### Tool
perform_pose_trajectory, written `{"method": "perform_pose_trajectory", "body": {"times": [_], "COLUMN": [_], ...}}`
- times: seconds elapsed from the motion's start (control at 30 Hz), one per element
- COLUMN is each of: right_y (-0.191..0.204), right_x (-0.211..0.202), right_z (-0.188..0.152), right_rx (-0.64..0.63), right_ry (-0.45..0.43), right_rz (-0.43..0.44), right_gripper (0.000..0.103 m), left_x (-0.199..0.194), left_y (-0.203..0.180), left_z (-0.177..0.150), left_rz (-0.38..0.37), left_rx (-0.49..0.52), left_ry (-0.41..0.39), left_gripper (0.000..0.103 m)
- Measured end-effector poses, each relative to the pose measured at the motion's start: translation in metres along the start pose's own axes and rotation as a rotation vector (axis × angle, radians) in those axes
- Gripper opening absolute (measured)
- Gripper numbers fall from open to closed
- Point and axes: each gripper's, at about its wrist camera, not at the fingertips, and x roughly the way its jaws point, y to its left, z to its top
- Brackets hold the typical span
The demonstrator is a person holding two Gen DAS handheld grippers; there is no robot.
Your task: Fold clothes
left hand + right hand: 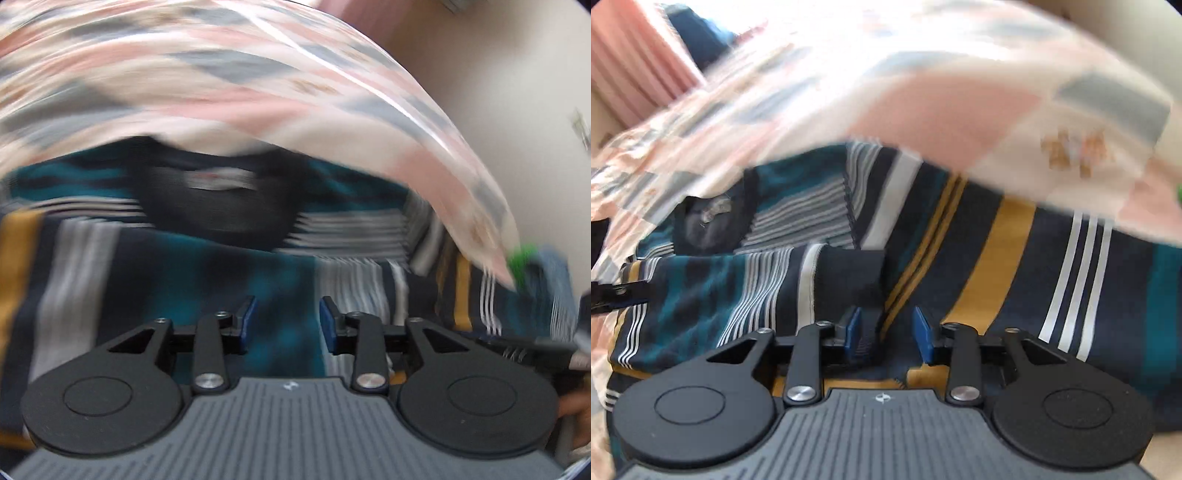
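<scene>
1. Patchwork bedding (942,92) in pink, grey and cream fills the background, with the striped shirt (997,258) spread flat on it, collar (221,192) at the far side.
2. Left gripper (287,319) hovers over teal fabric, jaws apart, holding nothing.
3. Right gripper (886,334) is parted too; a dark sleeve cuff (862,273) sits between its pads, but I doubt it's pinched.
4. Risk: closing now could snag both layers, or just bunch the cuff.
5. Bedding crowds the shirt's far edge, so a sloppy pinch there might catch it too. Near side looks roomier.
</scene>
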Motion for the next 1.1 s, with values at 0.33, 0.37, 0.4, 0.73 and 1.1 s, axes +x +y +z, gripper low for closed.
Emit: {"method": "perform_pose_trajectory", "body": {"times": [0.33,0.37,0.4,0.73,1.1], "right_y": [-0.181,-0.201,-0.222,-0.289,-0.034], "right_x": [-0.150,-0.164,-0.177,-0.212,-0.188], "right_z": [-0.108,-0.121,-0.133,-0.143,-0.001], "right_rx": [0.735,0.798,0.862,1.004,0.203], "right_ry": [-0.391,-0.431,-0.469,-0.584,-0.706], "right_rz": [-0.045,-0.075,-0.103,-0.273,-0.323], "right_gripper": [0.047,0.047,0.051,0.005,0.005], "left_x": [-0.008,-0.015,-0.022,-0.062,-0.148], "left_y": [-0.020,-0.016,-0.012,0.032,0.151], "left_z": [-0.021,-0.024,-0.027,-0.047,-0.080], "left_rz": [0.135,0.139,0.144,0.148,0.157], "left_rx": [0.004,-0.020,-0.044,-0.237,-0.450], "left_ry": [0.012,0.013,0.016,0.054,-0.053], "left_gripper": [0.040,0.042,0.044,0.044,0.045]}}
